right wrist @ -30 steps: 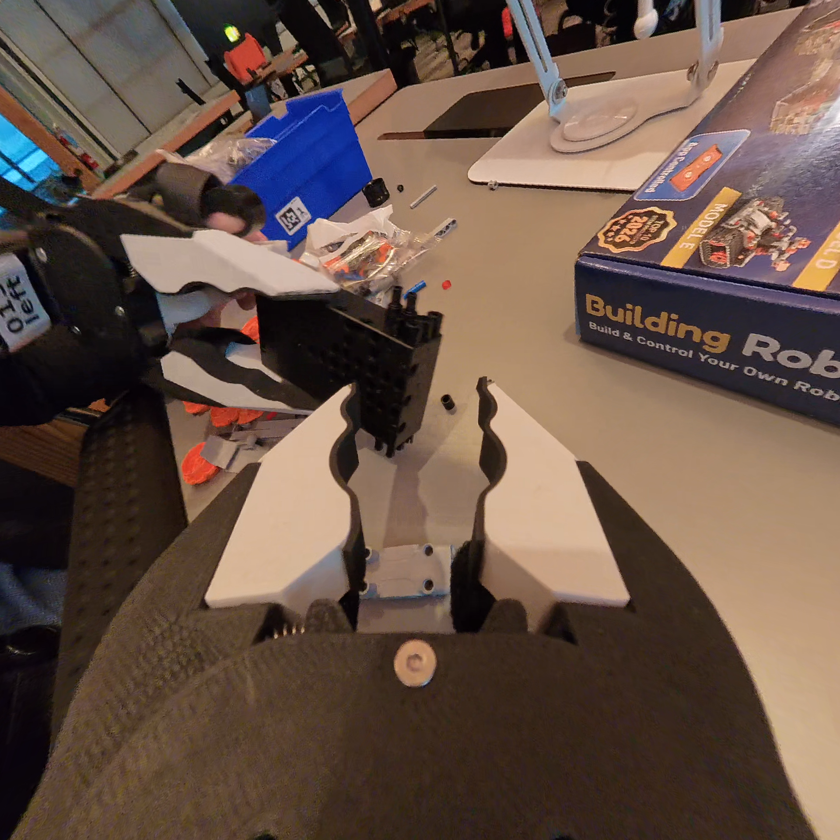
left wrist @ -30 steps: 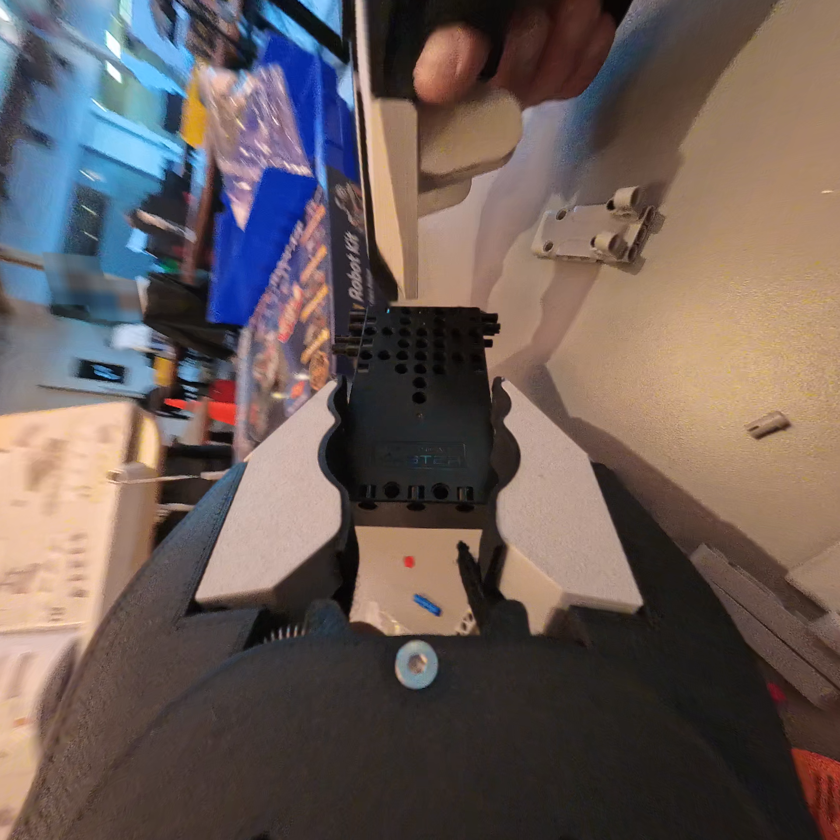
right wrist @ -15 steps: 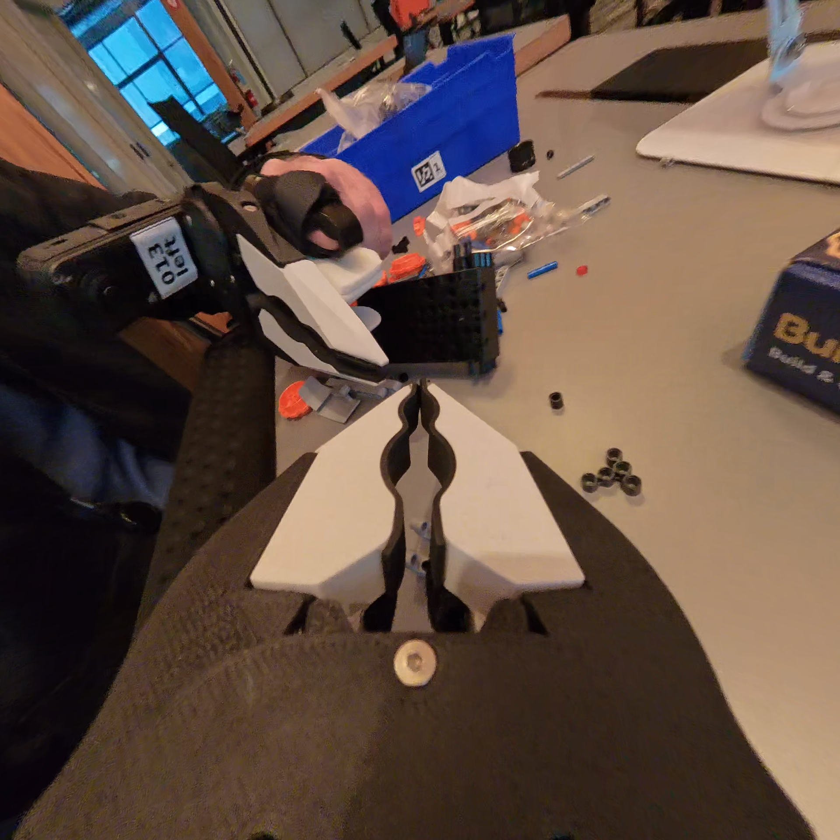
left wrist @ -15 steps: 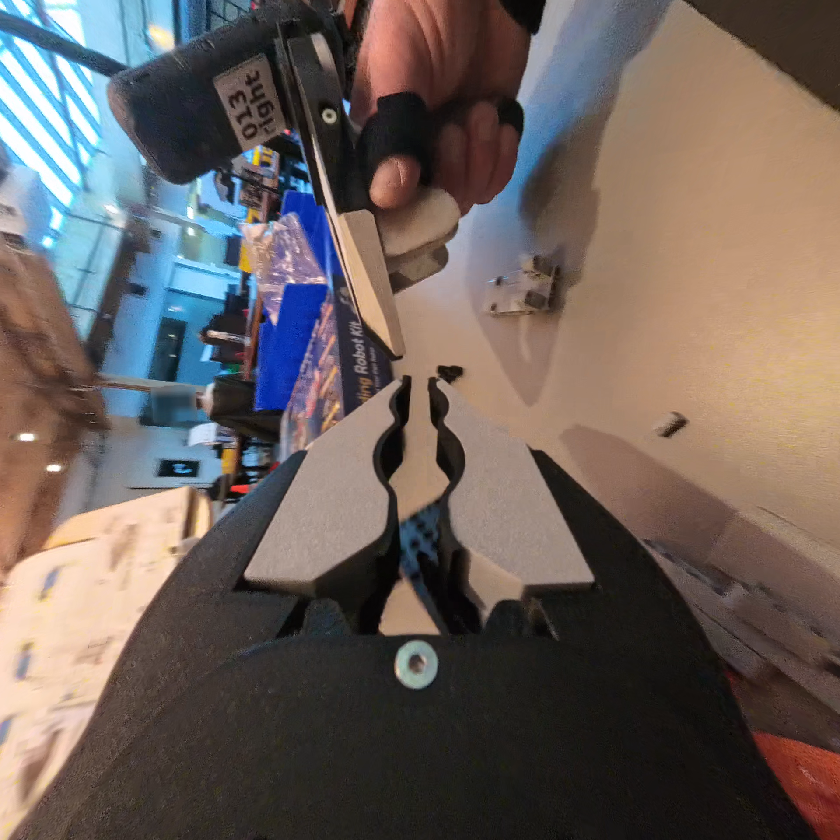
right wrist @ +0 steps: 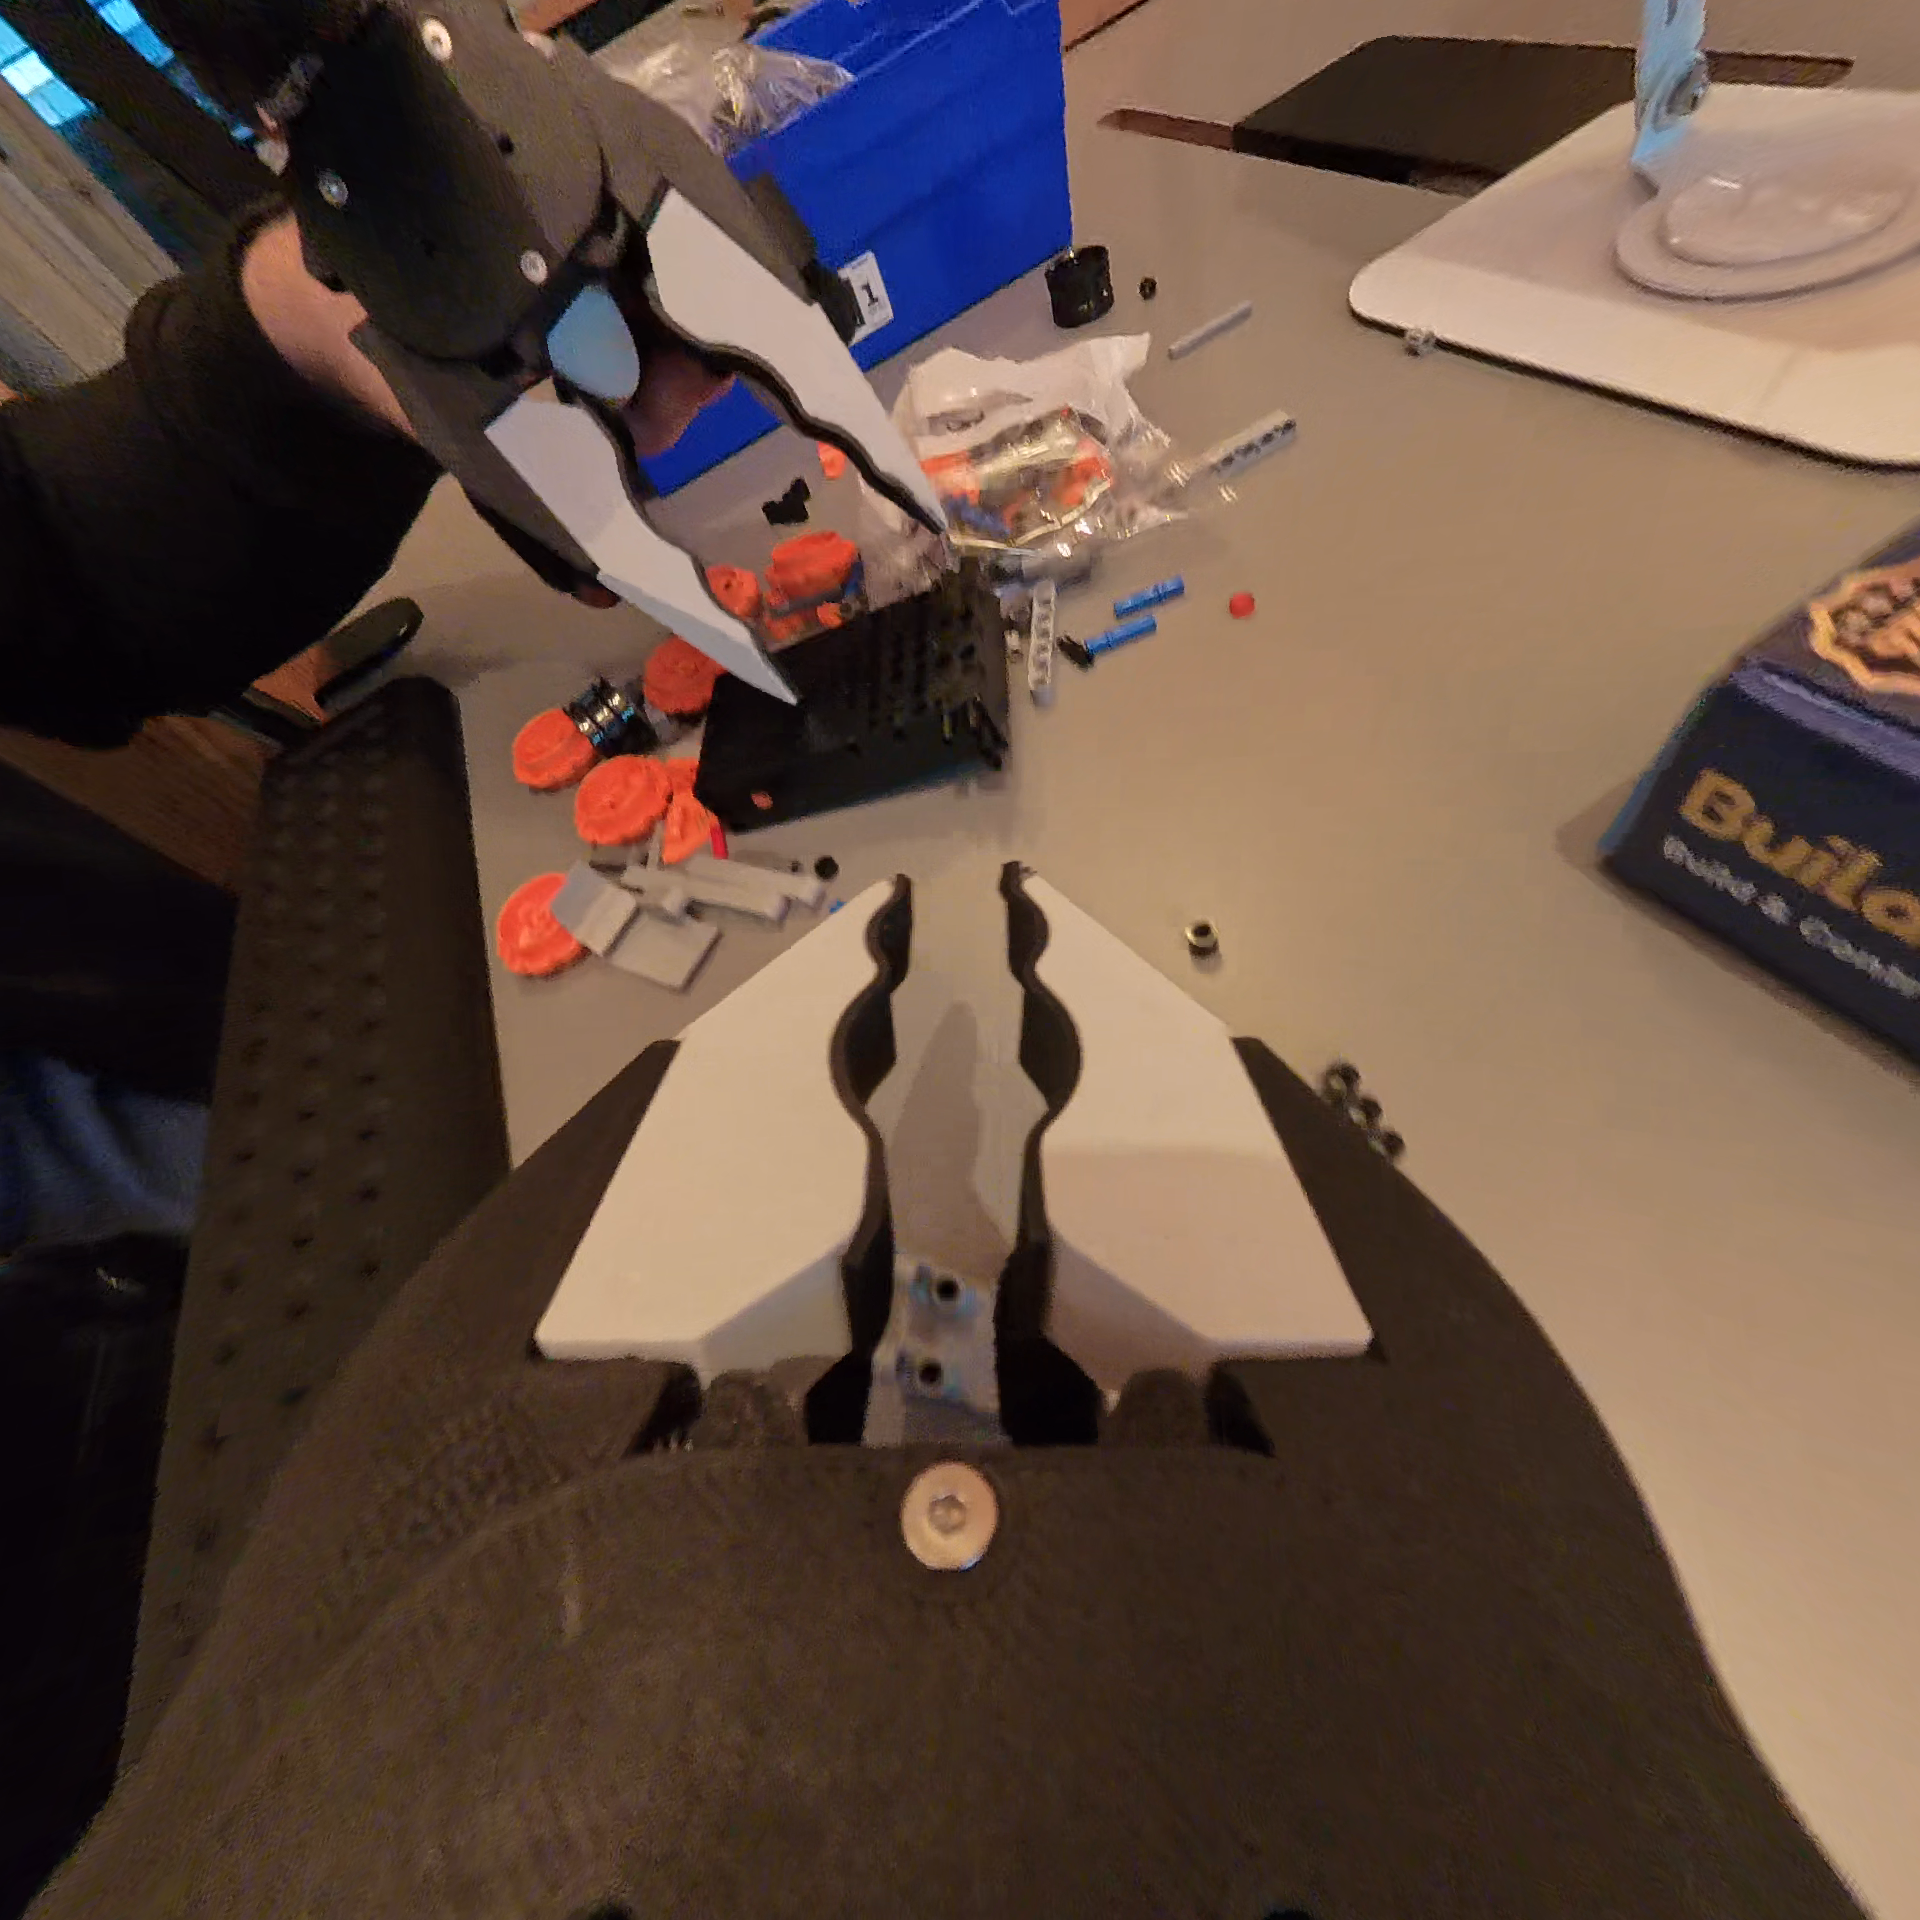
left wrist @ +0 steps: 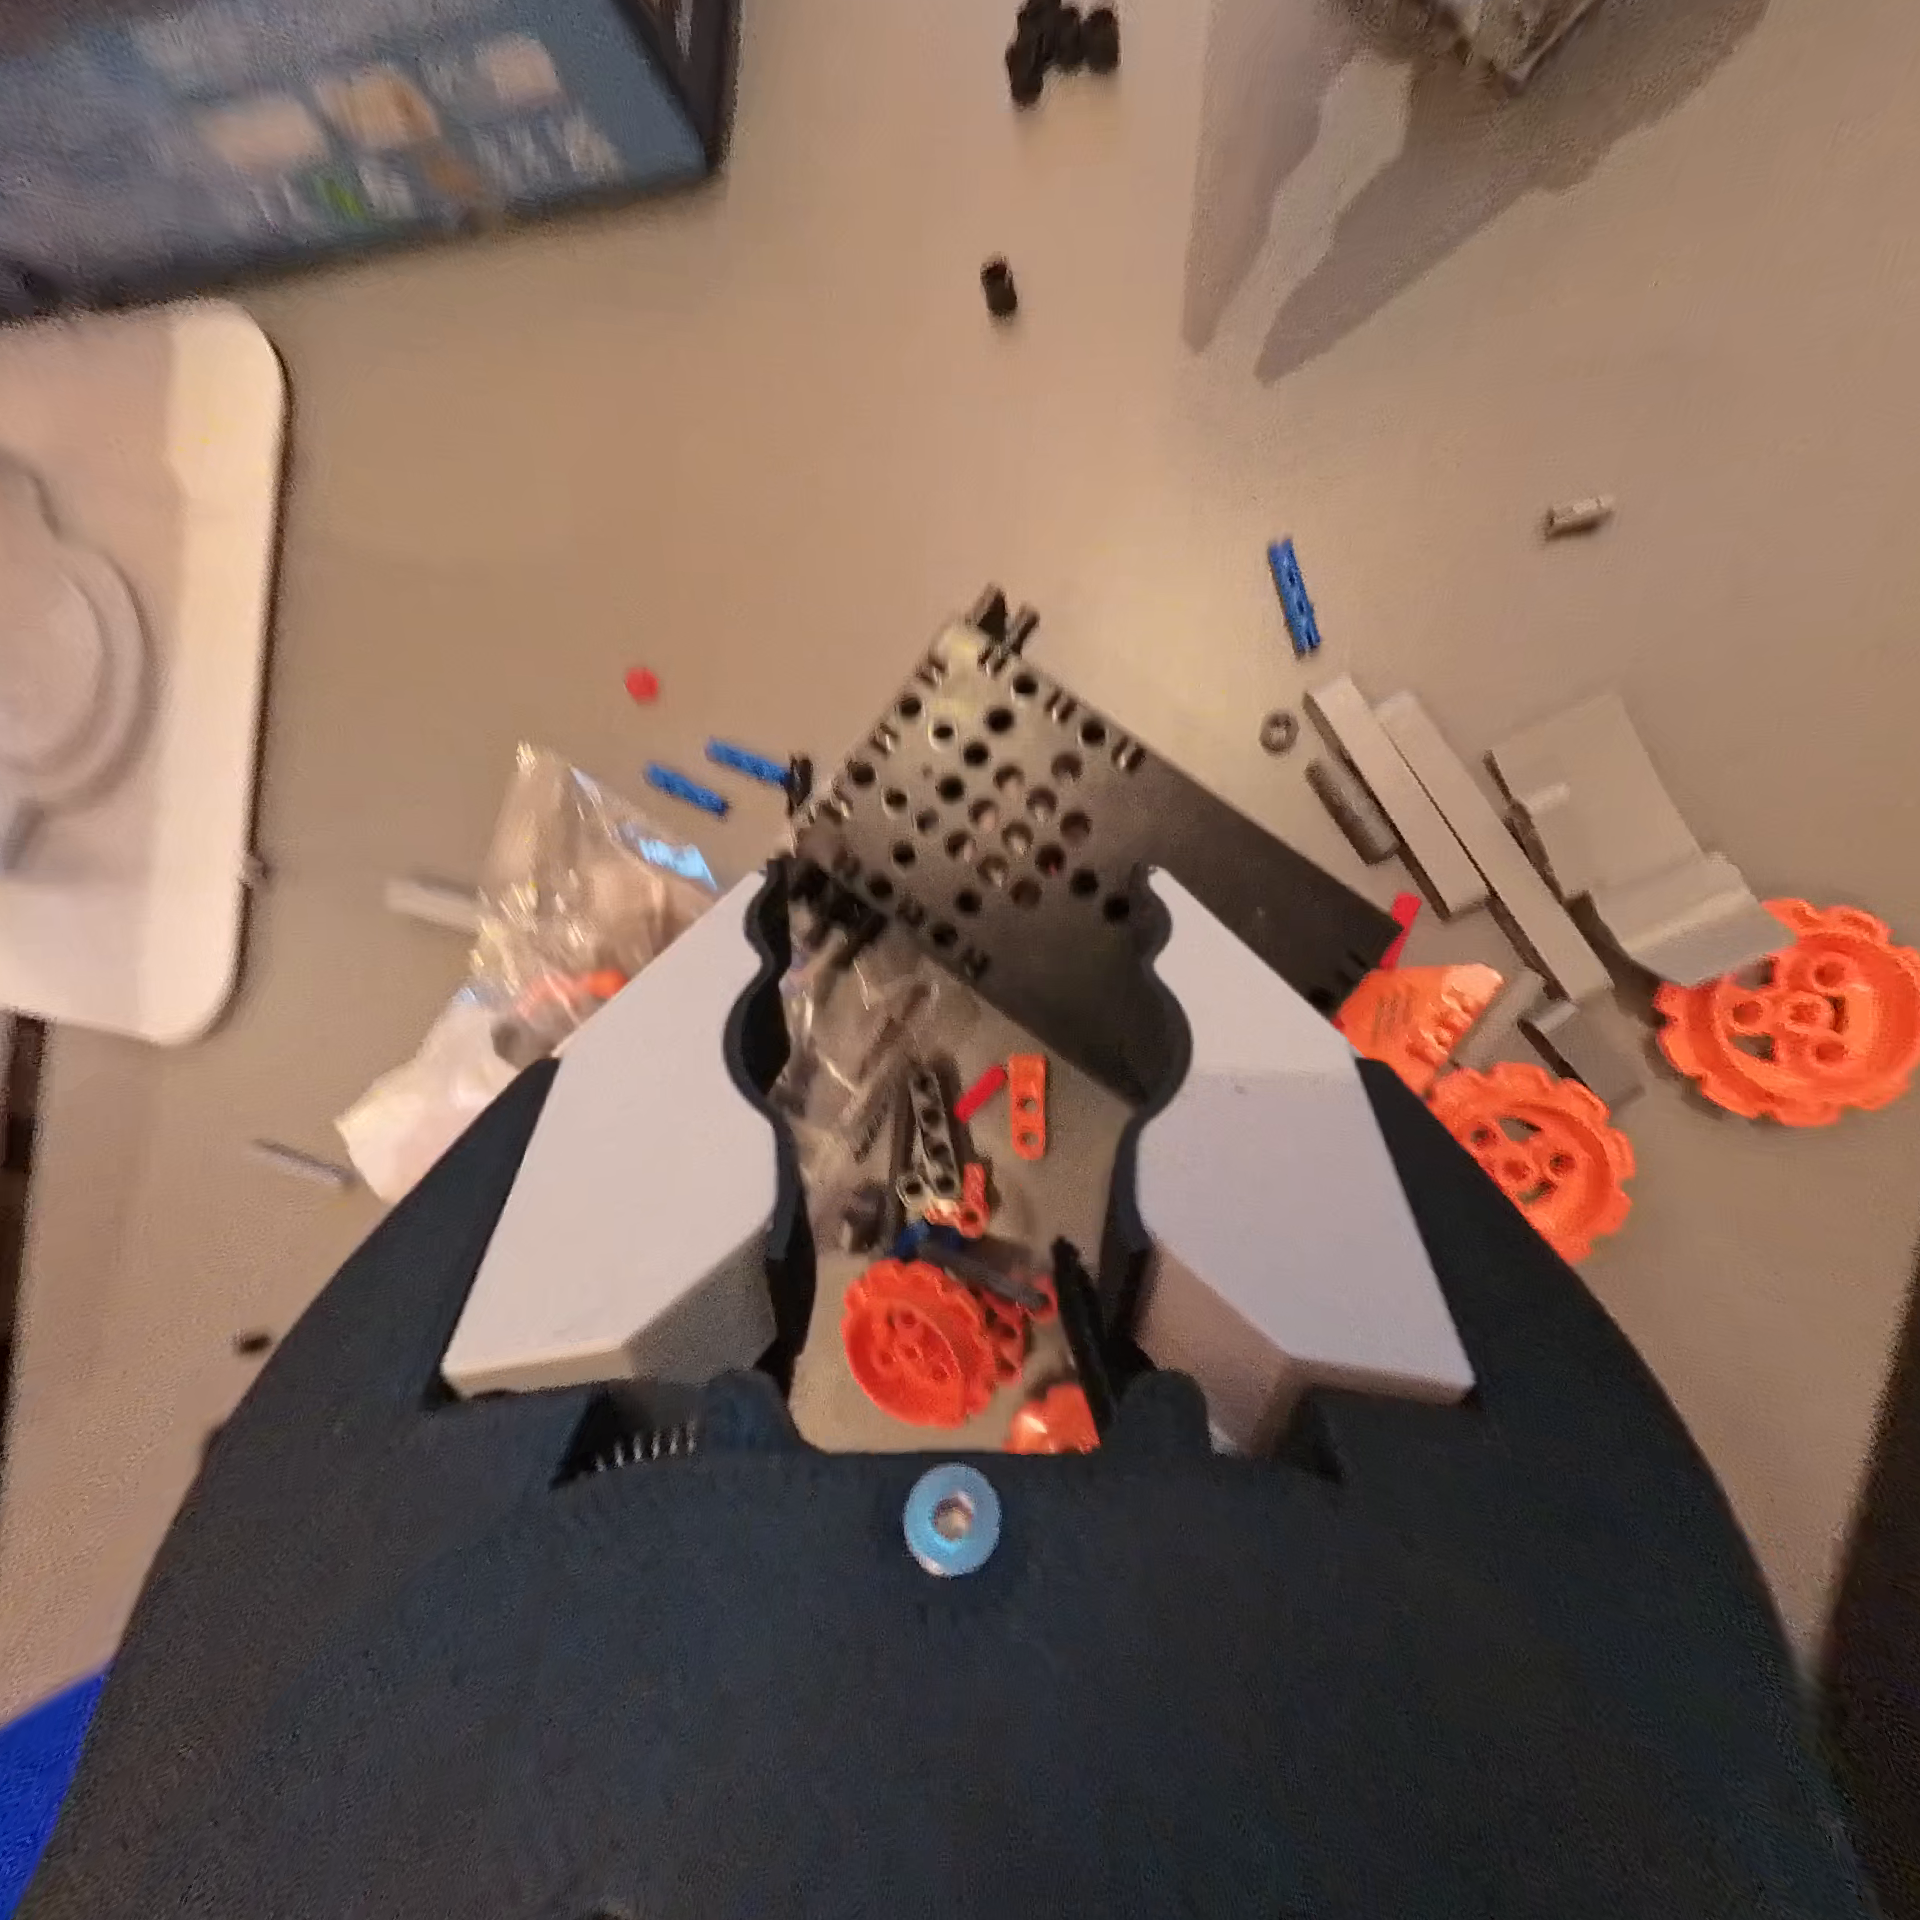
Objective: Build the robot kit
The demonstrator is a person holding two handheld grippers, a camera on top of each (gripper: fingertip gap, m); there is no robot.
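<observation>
A black perforated block (left wrist: 997, 831) lies on the grey table, also seen in the right wrist view (right wrist: 862, 717). My left gripper (left wrist: 956, 878) points down at it with its jaws wide open, one fingertip (right wrist: 774, 681) at the block's top; it shows from the side in the right wrist view (right wrist: 860, 608). My right gripper (right wrist: 954, 878) hovers over bare table in front of the block, jaws a narrow gap apart, nothing between the tips. A small grey connector piece (right wrist: 925, 1330) shows deep in that gap; I cannot tell whether it touches the fingers. The right gripper appears blurred in the left wrist view (left wrist: 1231, 348).
Orange gears (right wrist: 613, 795) and grey panels (right wrist: 675, 904) lie left of the block. A plastic bag of parts (right wrist: 1039, 447) and a blue bin (right wrist: 914, 156) sit behind it. A kit box (right wrist: 1787, 831) is at right, a white lamp base (right wrist: 1662, 281) far right. Black rings (right wrist: 1361, 1112) lie near. There is about 15 cm between the tips of the two grippers.
My left gripper has turned to point down, the black block has gone from its grip onto the table, and its jaws have opened. My right gripper's fingers have parted a little.
</observation>
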